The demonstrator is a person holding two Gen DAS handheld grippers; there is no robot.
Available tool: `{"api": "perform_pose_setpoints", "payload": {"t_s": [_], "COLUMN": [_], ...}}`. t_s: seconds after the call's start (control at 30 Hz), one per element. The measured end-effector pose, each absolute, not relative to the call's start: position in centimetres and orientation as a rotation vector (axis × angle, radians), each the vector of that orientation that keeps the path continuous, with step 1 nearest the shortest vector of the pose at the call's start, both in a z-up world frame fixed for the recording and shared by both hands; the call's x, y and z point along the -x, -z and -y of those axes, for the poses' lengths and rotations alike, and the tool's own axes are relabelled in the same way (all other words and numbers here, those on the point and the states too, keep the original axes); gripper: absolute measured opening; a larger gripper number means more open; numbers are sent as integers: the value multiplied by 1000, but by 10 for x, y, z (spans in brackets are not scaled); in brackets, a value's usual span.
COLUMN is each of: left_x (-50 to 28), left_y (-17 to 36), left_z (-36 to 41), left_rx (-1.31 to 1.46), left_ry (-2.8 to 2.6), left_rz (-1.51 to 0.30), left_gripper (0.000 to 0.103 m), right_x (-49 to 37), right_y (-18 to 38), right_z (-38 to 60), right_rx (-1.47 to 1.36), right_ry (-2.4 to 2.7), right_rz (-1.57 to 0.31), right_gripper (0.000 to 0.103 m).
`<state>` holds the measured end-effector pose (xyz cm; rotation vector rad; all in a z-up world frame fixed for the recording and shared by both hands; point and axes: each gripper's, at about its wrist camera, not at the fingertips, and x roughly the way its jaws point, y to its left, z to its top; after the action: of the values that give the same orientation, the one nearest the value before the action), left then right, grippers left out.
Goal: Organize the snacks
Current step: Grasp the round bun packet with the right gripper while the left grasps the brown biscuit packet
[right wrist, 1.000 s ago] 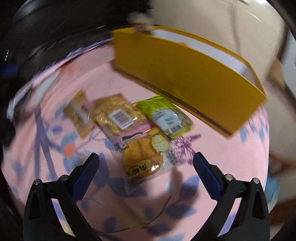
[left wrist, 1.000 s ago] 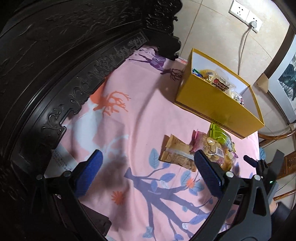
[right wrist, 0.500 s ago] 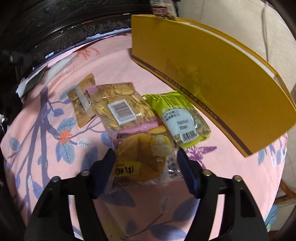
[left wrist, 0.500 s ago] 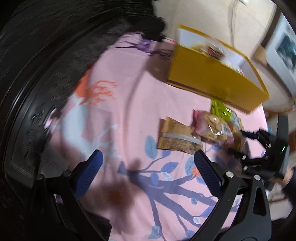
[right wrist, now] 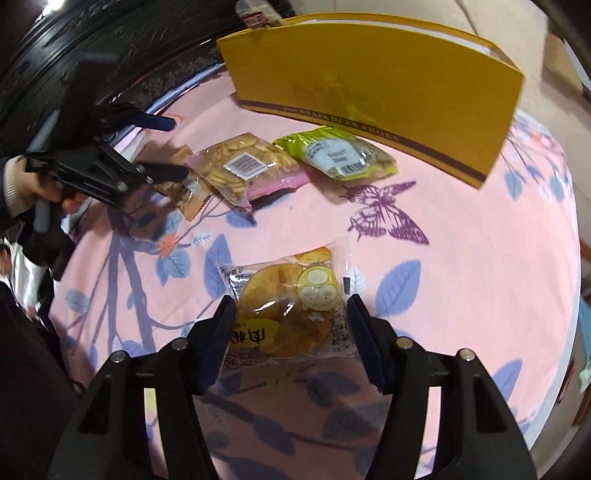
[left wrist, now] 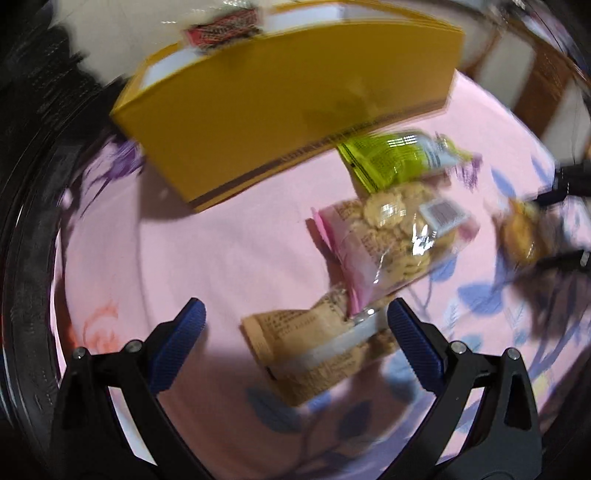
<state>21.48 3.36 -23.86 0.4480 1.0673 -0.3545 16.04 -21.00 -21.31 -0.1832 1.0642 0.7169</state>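
Right gripper (right wrist: 291, 328): jaws narrowed onto the bun pack (right wrist: 286, 314), one blue pad on each side edge, pack lifted clear of the pink cloth (right wrist: 461, 258). From the left view the same pack (left wrist: 521, 236) is a blur at the right edge, between the right gripper's fingers.

Left gripper (left wrist: 295, 343): jaws wide apart, holding nothing, hovering over the tan bar (left wrist: 317, 354) on the cloth. In the right view the left gripper (right wrist: 168, 147) sits over that bar (right wrist: 183, 188).

Cookie bag (left wrist: 391, 243) overlaps the bar's far end. Green pack (left wrist: 399, 158) lies just beyond it, beside the front wall of the yellow box (left wrist: 288, 122). A red snack (left wrist: 221, 31) shows above the box rim. The left view is motion-blurred.
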Motion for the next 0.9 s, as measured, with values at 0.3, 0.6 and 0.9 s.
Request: {"api": "perform_pose_setpoints", "payload": {"t_s": [0.3,0.6,0.9], "left_x": [-203,-188,-153], "left_y": [253,260,250], "left_z": [-13,-12,-4], "left_rx": [-707,-714,-612], "left_ry": [588,632,580], "left_rz": [-1060,-1056,-1105], "left_gripper": [101,84,44], "right_x": [-164,-162,-155], "right_y": [208,206,203], "right_z": [206,210,211], "right_rx": [139,129,105], "right_ry": [-729,-724,-716], "right_rz": [-1058,-1041,-1033], "right_gripper": [63,63,63]}}
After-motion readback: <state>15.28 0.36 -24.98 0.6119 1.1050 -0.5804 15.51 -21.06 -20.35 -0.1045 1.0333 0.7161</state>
